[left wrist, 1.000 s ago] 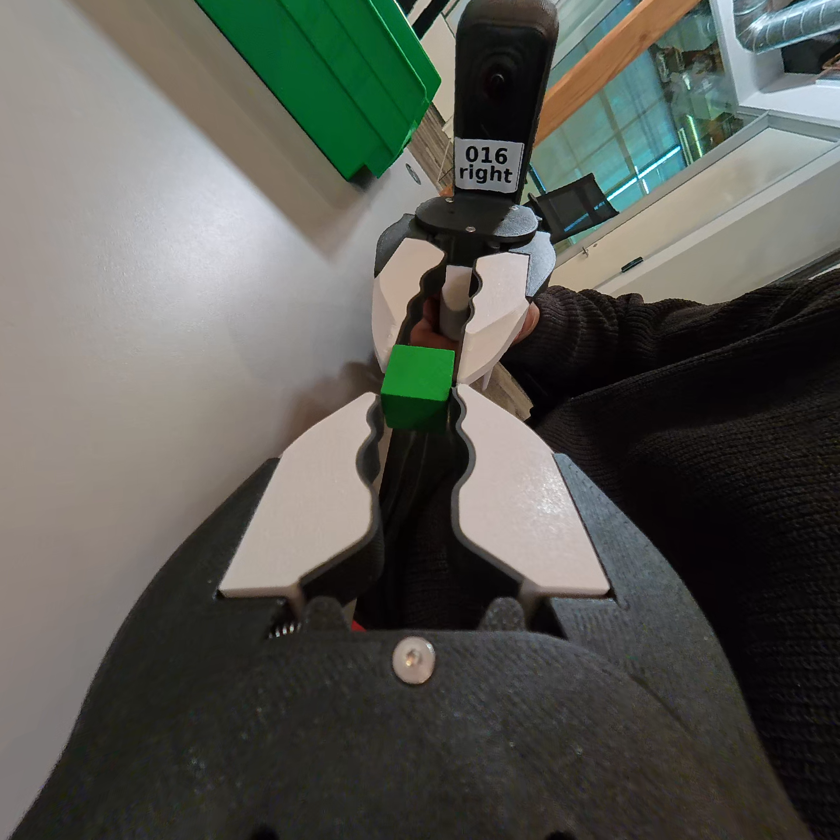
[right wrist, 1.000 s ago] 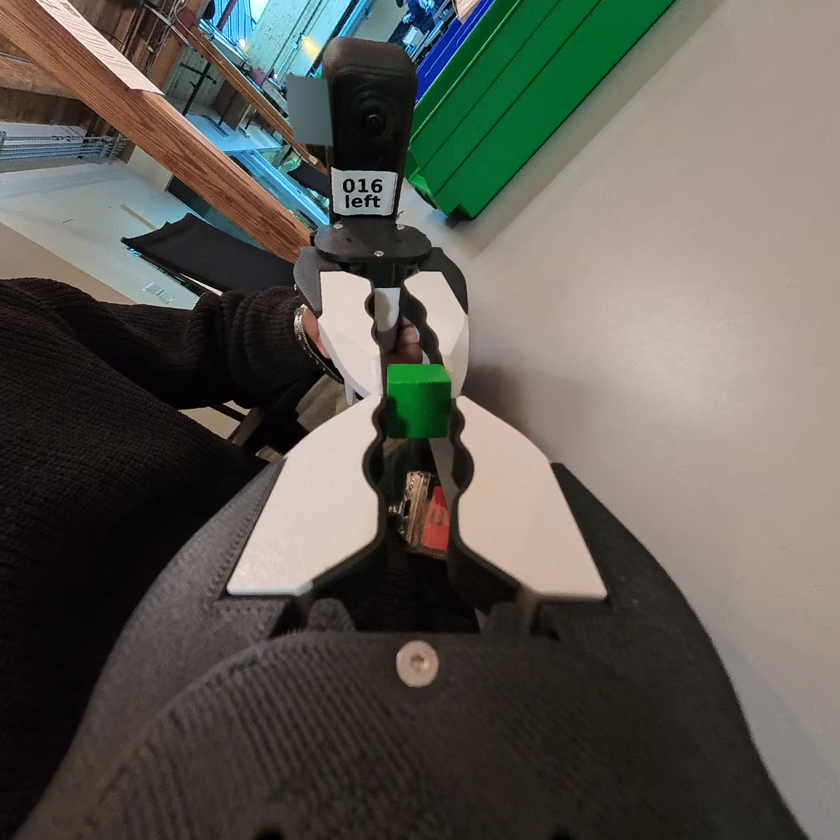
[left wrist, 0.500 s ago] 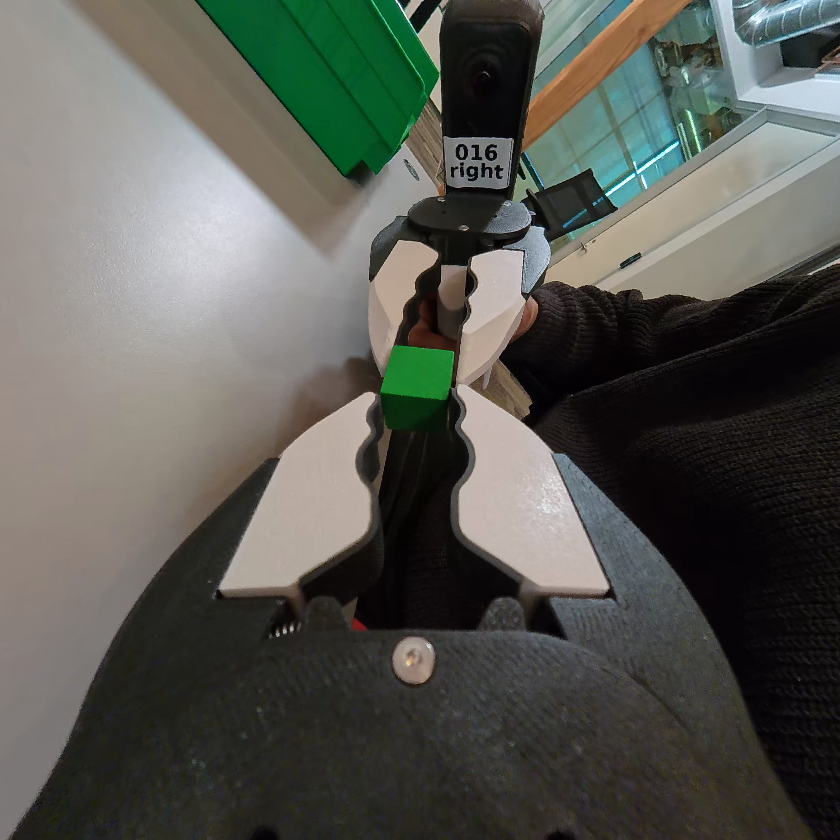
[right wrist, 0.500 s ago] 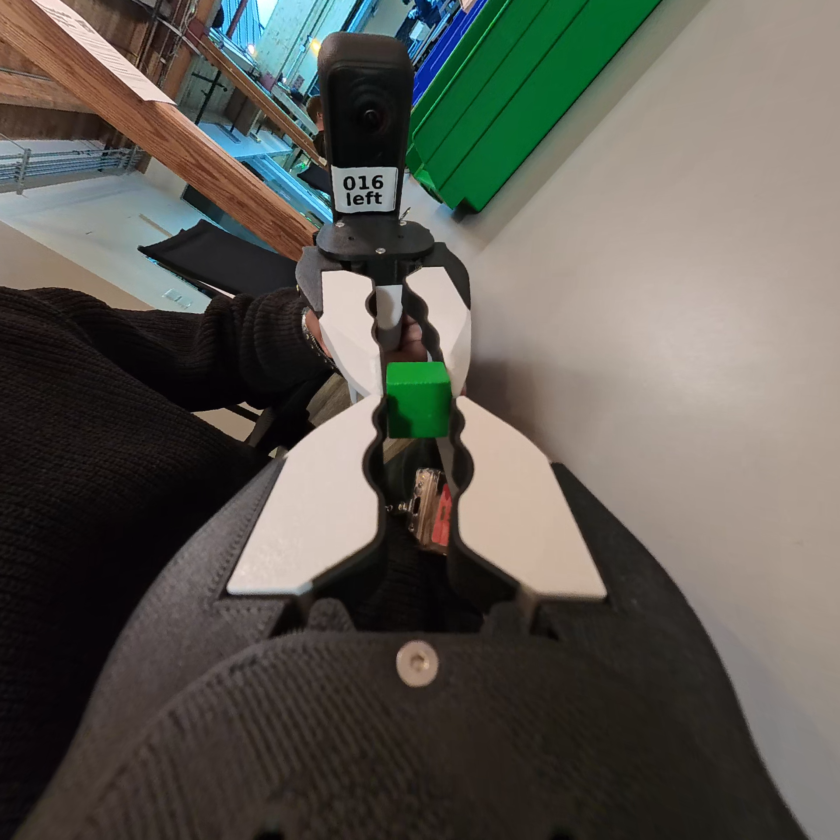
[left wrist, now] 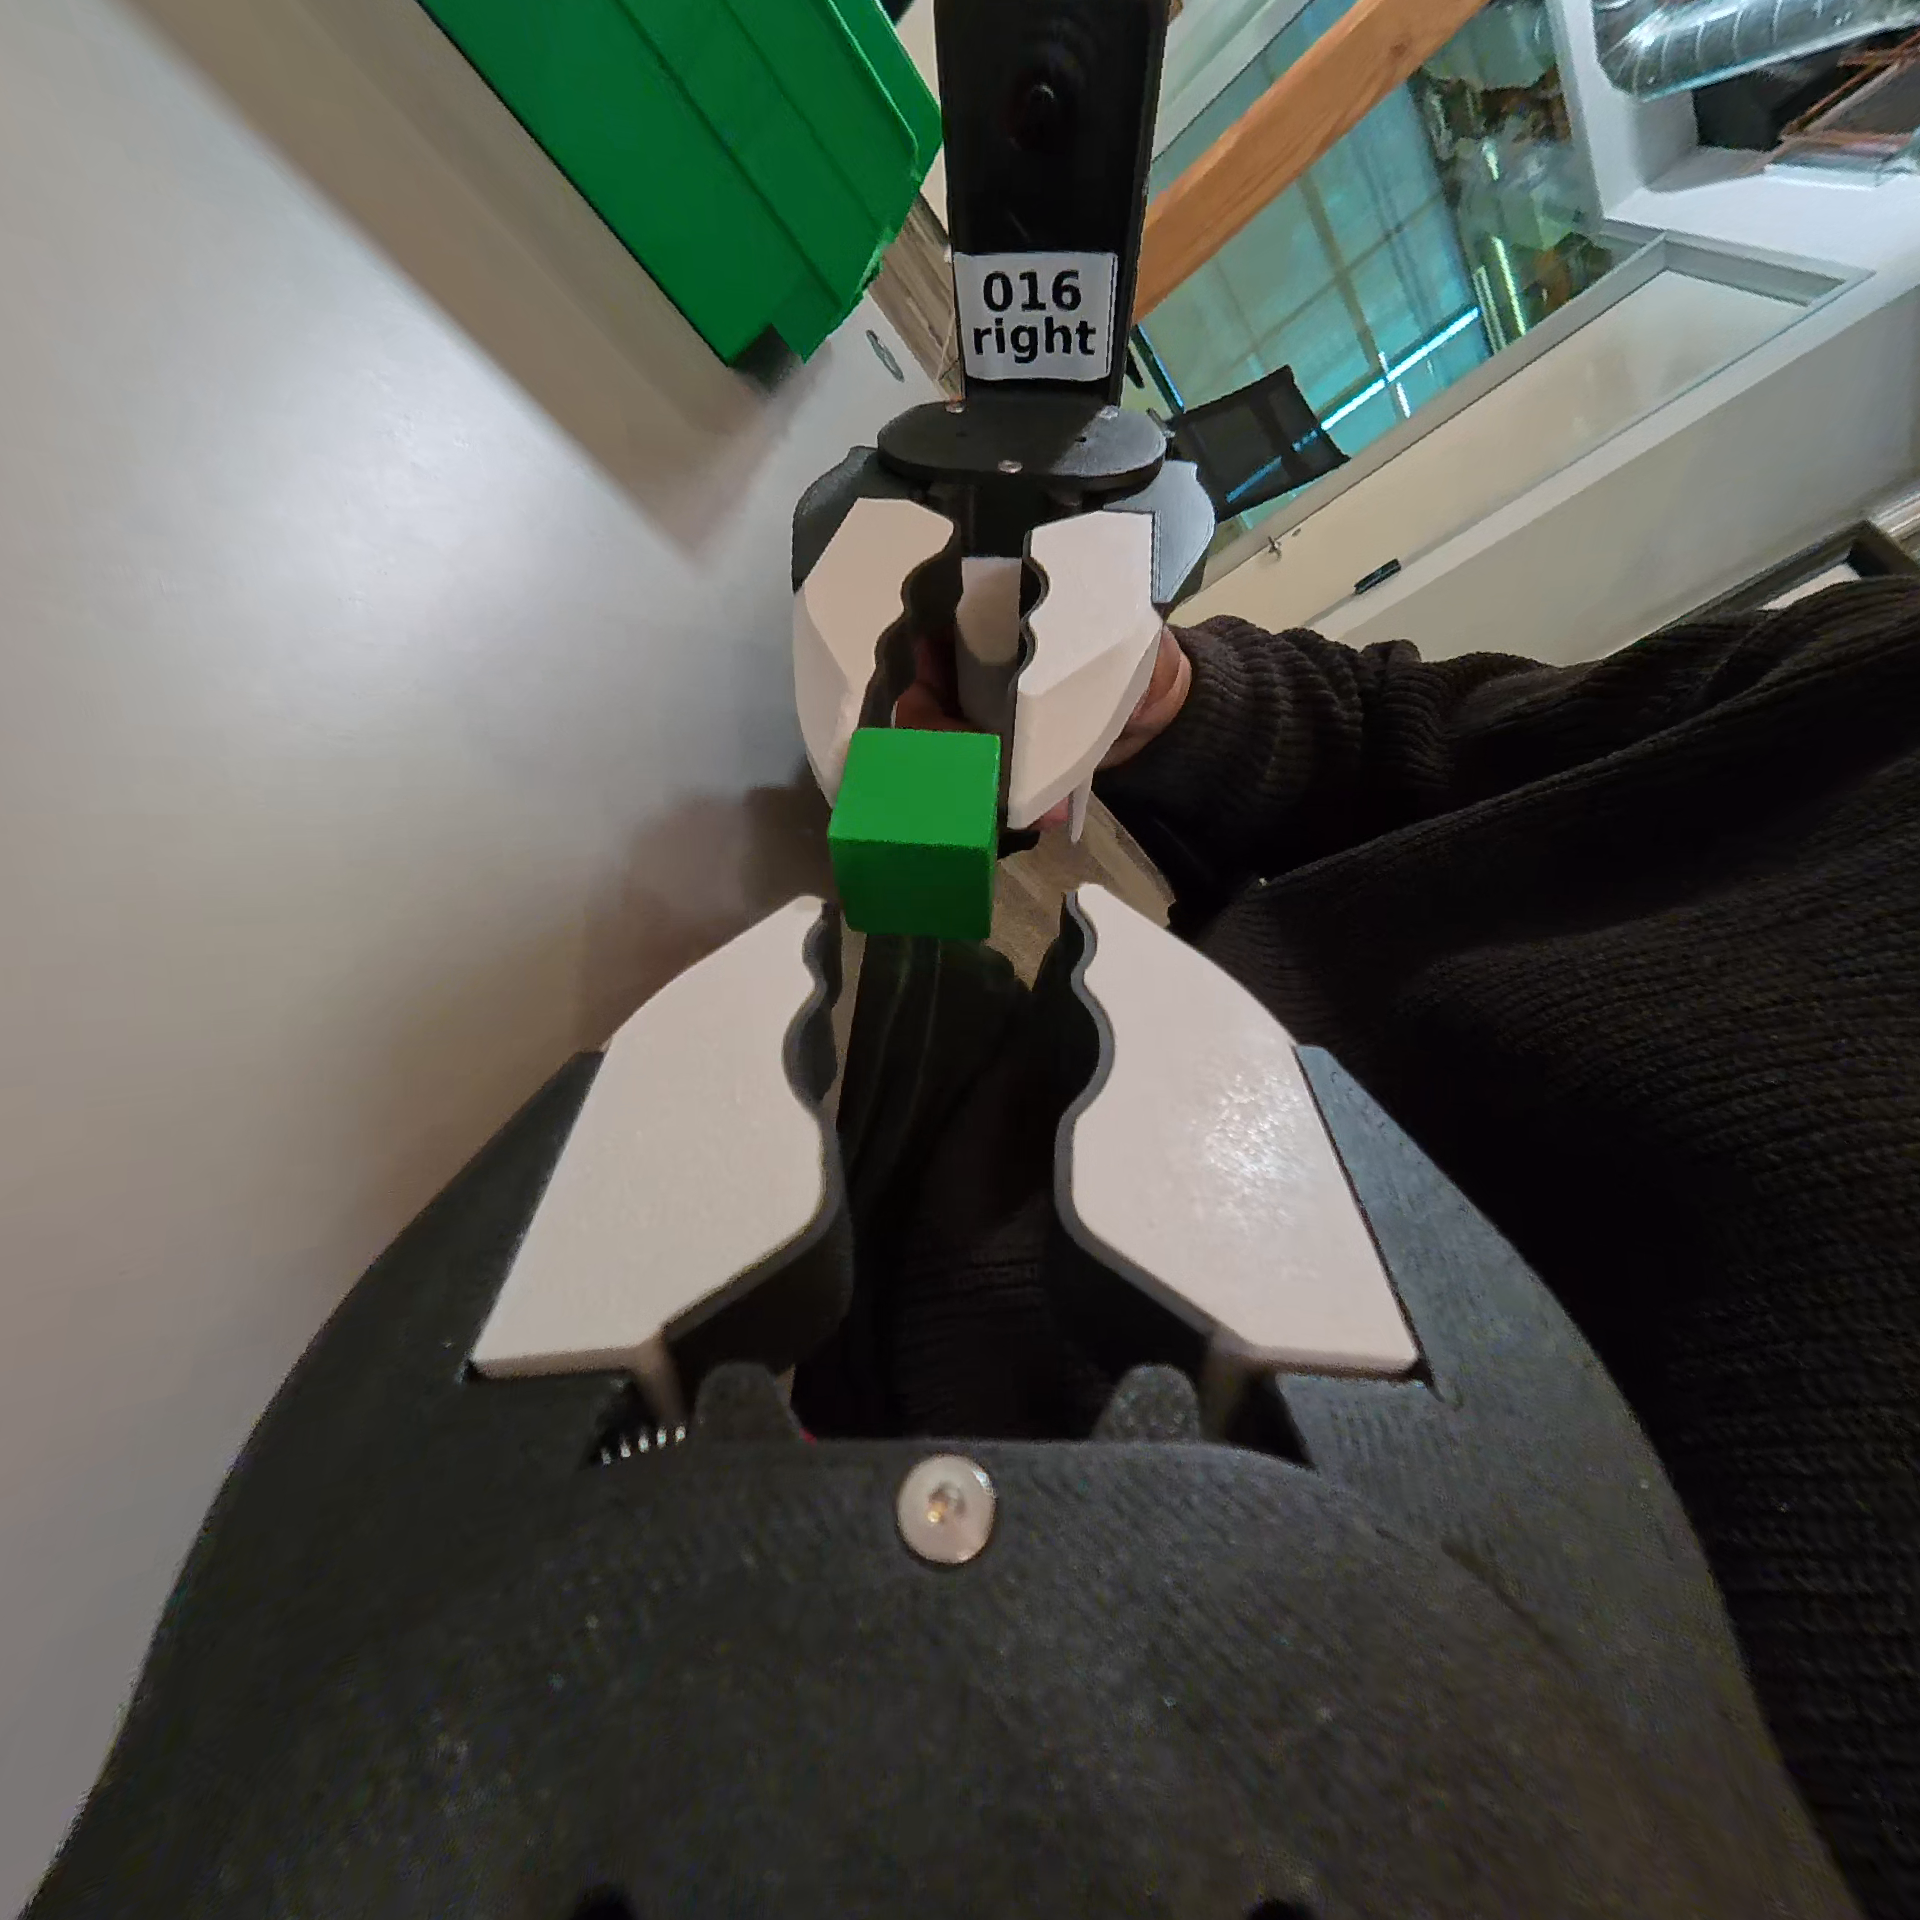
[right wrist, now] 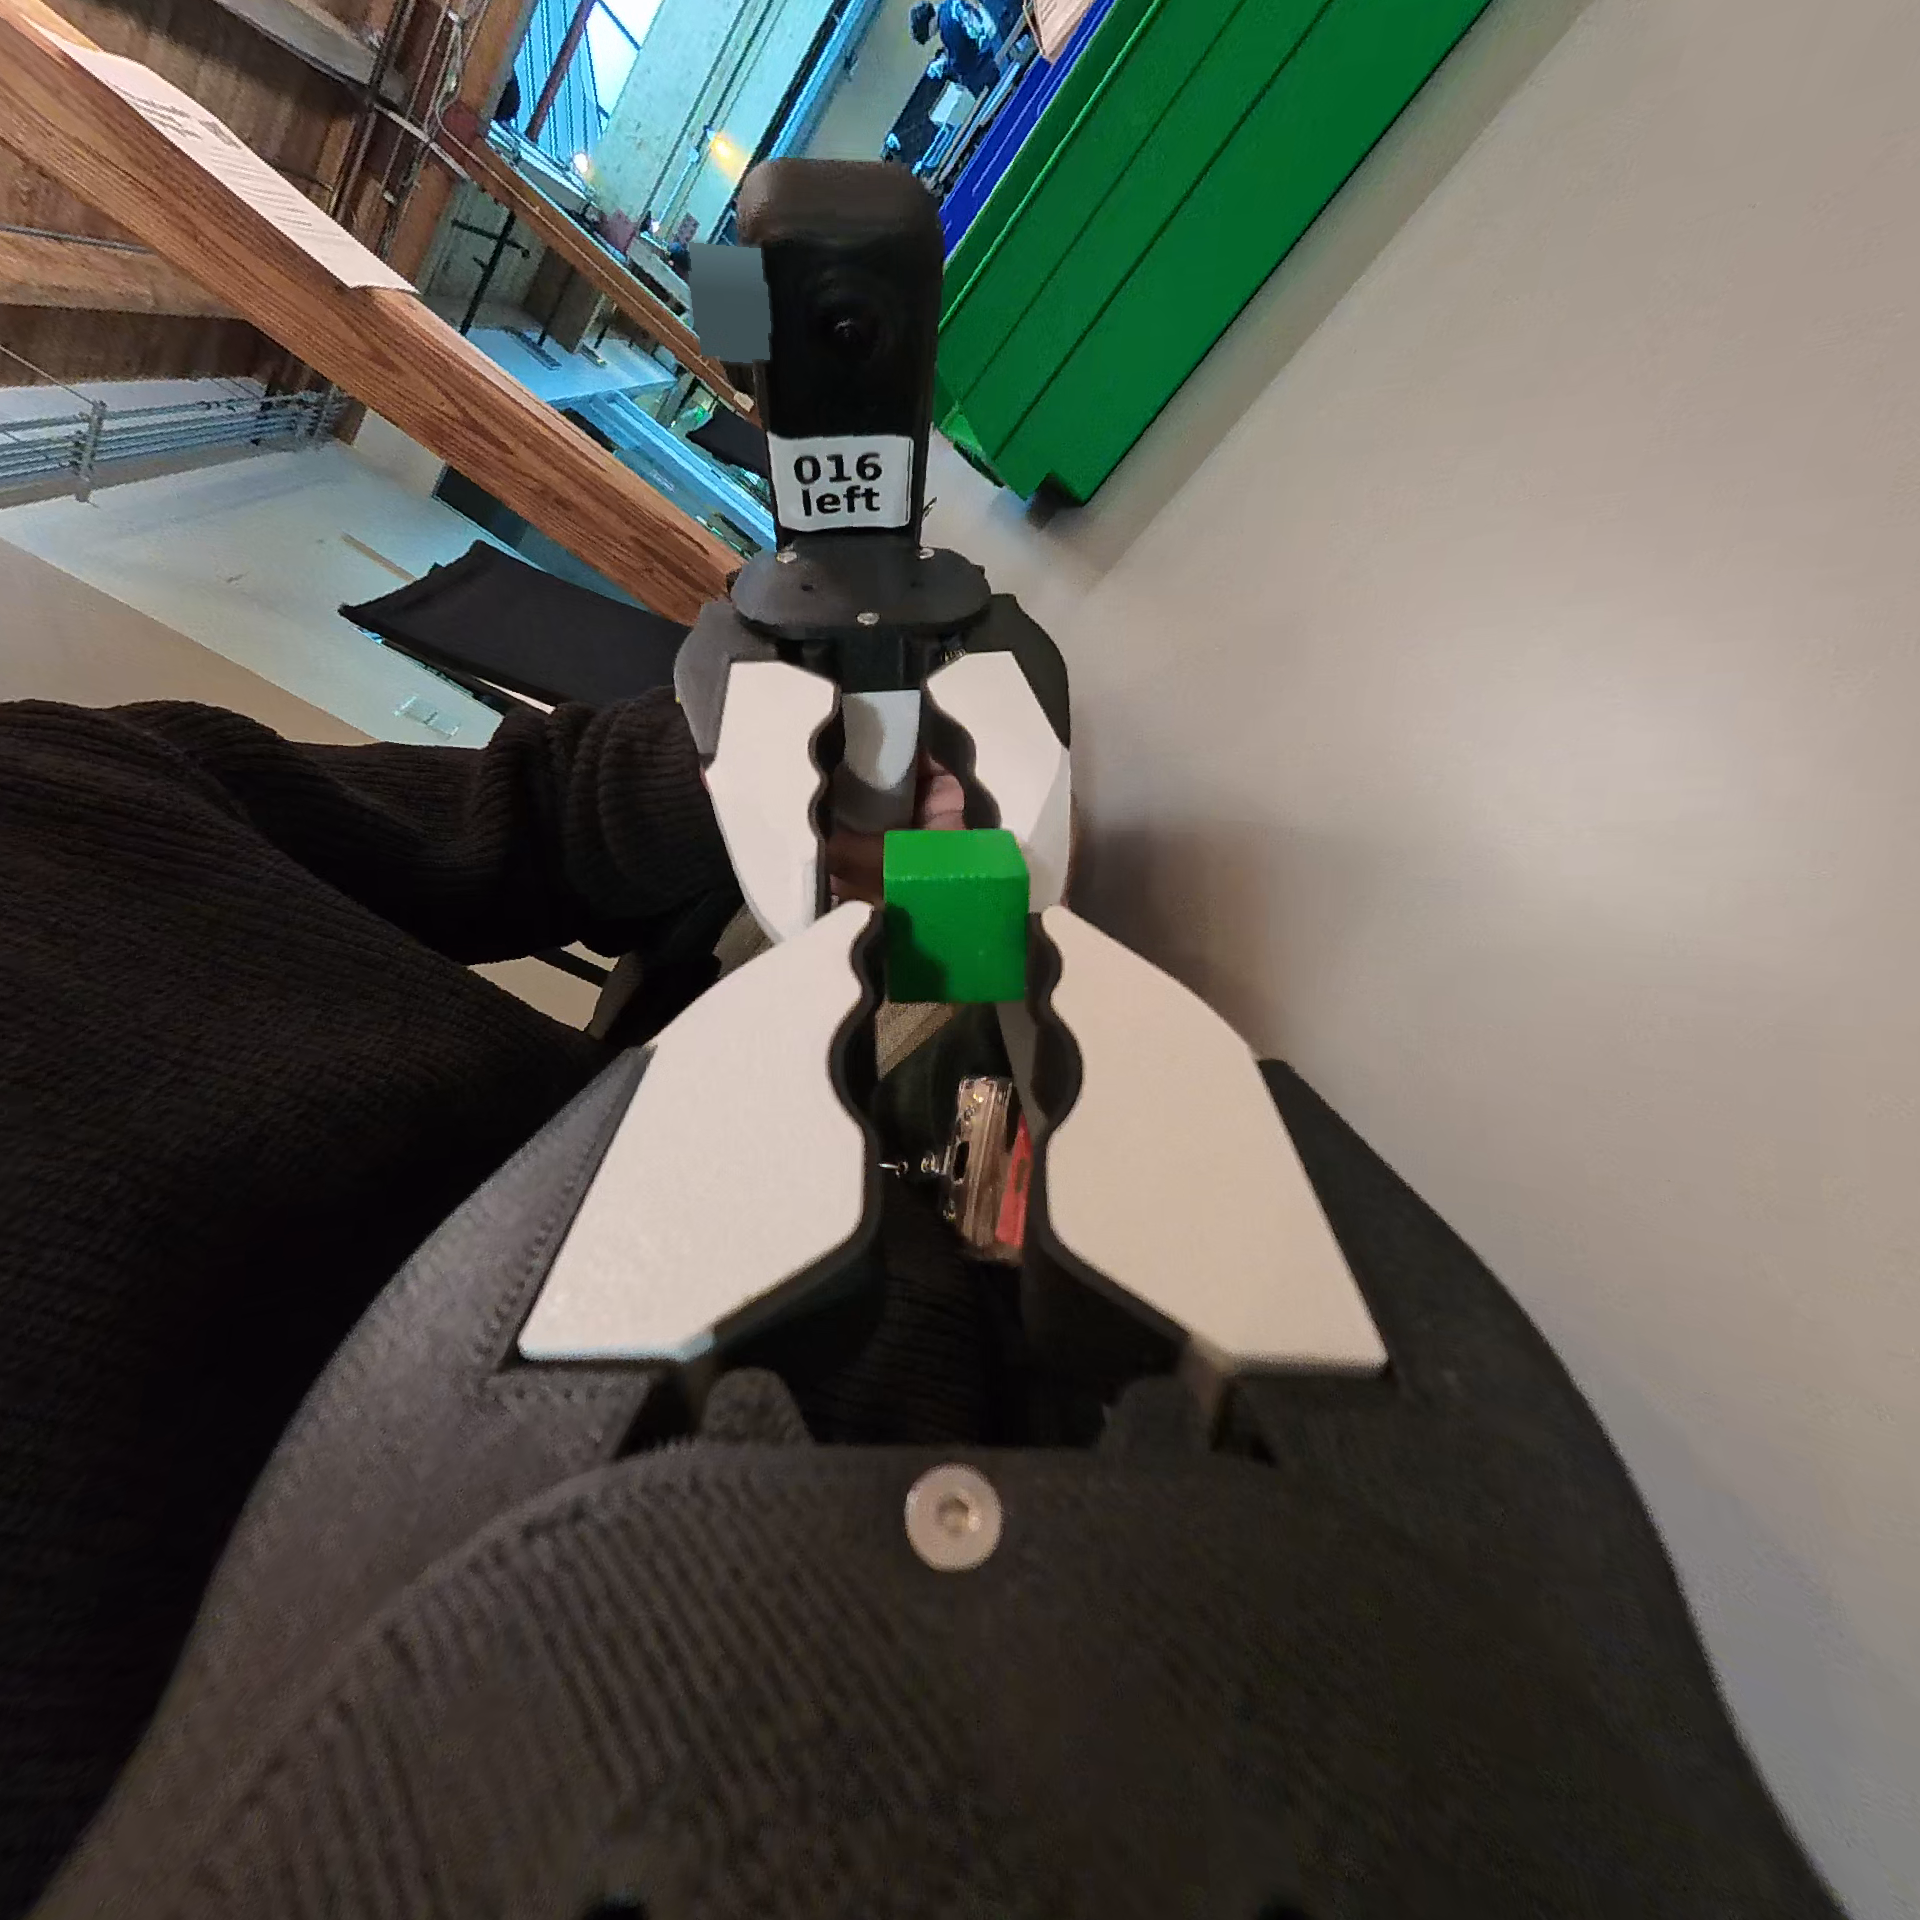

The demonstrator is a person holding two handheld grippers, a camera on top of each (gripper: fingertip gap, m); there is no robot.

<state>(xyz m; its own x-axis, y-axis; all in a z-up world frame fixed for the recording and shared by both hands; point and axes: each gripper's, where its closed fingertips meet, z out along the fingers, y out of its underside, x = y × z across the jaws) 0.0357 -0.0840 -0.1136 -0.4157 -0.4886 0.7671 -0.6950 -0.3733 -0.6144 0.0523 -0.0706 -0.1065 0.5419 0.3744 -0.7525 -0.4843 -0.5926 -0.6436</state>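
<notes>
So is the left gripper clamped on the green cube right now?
No, the left gripper stands open with a gap beside the green cube, which the right gripper clamps.

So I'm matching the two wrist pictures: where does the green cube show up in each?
Left wrist view: green cube at centre, just beyond the open left gripper.
Right wrist view: cube at centre, clamped in the right gripper.
Shared landmark: green bins.

1. Small cube (left wrist: 914, 831): solid bright green.
2. Both grippers' fingers (left wrist: 686, 1153): white faces, black edging, black textured bodies.
3. Table (left wrist: 260, 727): plain pale grey.
4. Bins (right wrist: 1143, 260): green.
5. Sleeve (right wrist: 312, 852): black knit.
</notes>
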